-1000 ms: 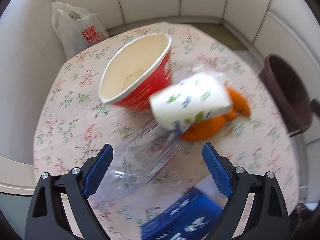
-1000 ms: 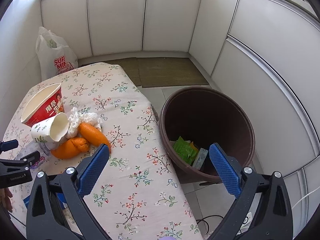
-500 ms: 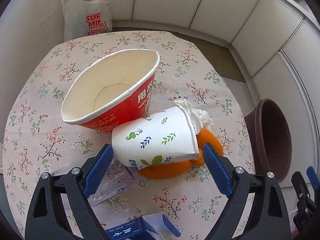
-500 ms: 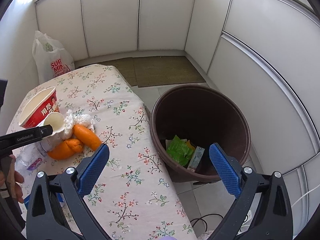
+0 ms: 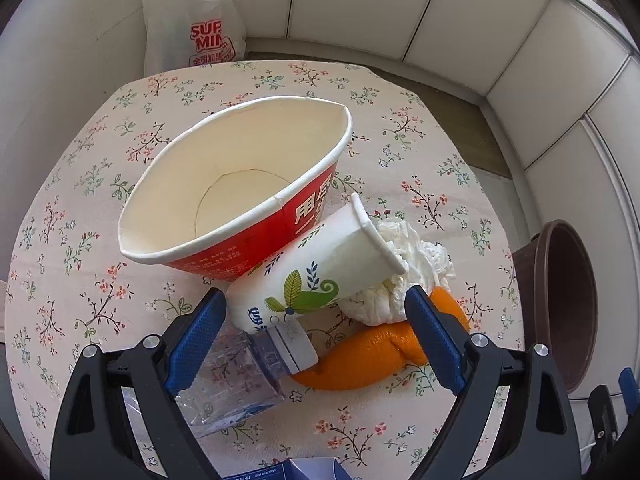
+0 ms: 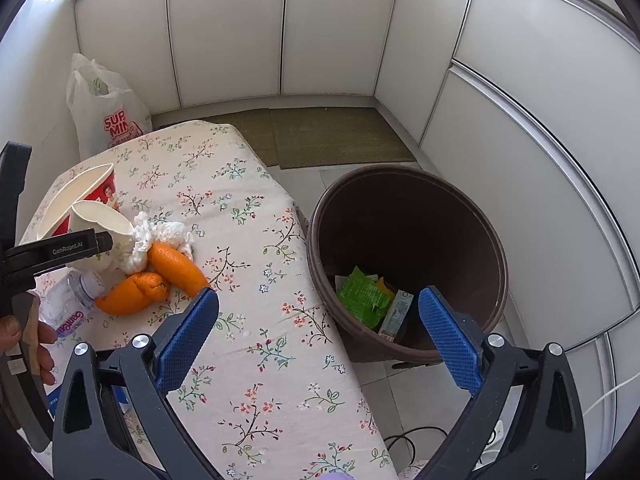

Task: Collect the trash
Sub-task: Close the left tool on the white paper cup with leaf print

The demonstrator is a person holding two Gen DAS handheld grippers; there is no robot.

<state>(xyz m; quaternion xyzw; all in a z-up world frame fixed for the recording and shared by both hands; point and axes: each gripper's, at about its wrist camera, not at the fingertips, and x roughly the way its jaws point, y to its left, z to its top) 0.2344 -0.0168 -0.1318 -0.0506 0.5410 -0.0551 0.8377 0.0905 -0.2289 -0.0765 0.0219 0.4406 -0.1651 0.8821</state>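
Partly cut off at the bottom edge of the left wrist view, a blue carton (image 5: 308,471) shows no readable text. Both hand-held grippers, left (image 5: 312,336) and right (image 6: 316,334), gape wide and hold nothing. On the floral desk (image 5: 80,184), a tipped white paper cup (image 5: 316,268) lies between the left fingers, against an empty red bowl (image 5: 240,200). At right, the brown bin (image 6: 404,264) holds green wrappers. Upper left, a white bag (image 6: 108,120) reads "SUP MIN".

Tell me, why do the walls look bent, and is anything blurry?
Left wrist view: fisheye lens curves the wall panels; the red bowl looks sharp. Right wrist view: same bending, dark corners, and the bin is crisp in even daylight.
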